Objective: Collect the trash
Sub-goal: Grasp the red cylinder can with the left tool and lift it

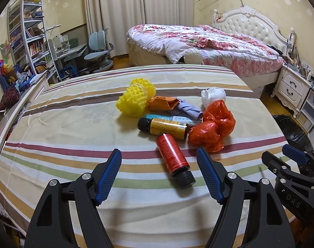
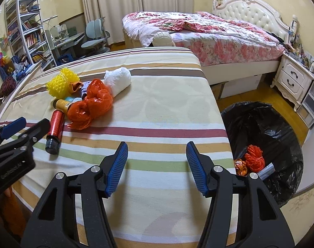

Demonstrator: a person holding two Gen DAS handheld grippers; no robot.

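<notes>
Letters "DAS" legible on the right gripper (image 1: 281, 157) body; print on the yellow-labelled bottle (image 1: 163, 128) too small to read. Left gripper (image 1: 159, 155) spread wide, empty, hovering over the striped table (image 1: 74, 124) with the red bottle (image 1: 173, 159) lying between its fingers, cap nearest. Right gripper (image 2: 157, 152) also spread, holding nothing, above bare cloth near the table's right edge. Trash heap clustered mid-table: orange bag (image 1: 210, 130), white bag (image 1: 212, 97), yellow mesh (image 1: 136, 97). Black-lined bin (image 2: 266, 132) just beside that edge, on the floor.
</notes>
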